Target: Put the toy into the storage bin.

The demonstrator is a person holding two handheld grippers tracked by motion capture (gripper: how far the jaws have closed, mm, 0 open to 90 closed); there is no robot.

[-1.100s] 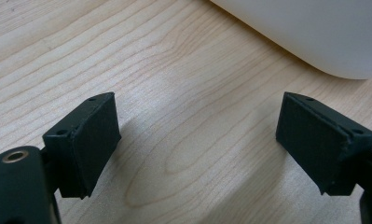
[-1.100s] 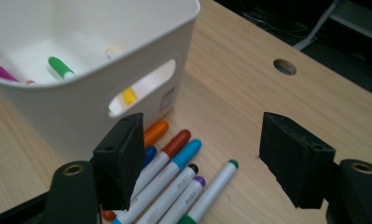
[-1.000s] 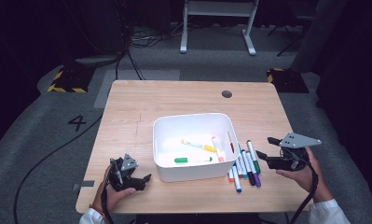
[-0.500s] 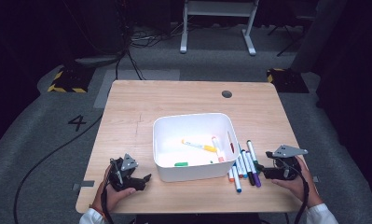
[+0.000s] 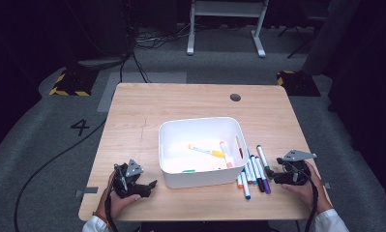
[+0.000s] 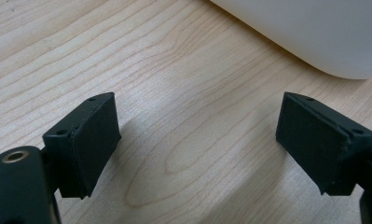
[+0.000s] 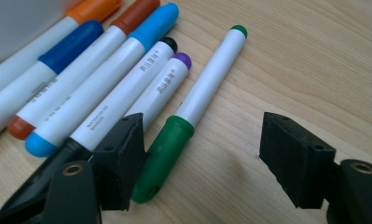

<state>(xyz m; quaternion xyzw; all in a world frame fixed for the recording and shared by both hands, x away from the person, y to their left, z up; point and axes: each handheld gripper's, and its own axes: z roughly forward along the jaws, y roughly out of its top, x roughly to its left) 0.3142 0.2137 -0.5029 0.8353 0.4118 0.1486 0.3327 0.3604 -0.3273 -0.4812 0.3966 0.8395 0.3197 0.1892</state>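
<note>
We see the green-capped marker (image 7: 193, 107) lying flat on the tabletop (image 5: 190, 104), outermost in a row of markers (image 5: 252, 171) just right of the white bin (image 5: 200, 126). The right tongs (image 7: 204, 158) stand wide open and low over it, gripping nothing; the green cap sits between the jaws, just beside the left one, whether touching we cannot tell. More markers lie inside the bin. The left tongs (image 6: 197, 140) rest near the bin's left front corner, jaws wide apart over bare wood, empty.
</note>
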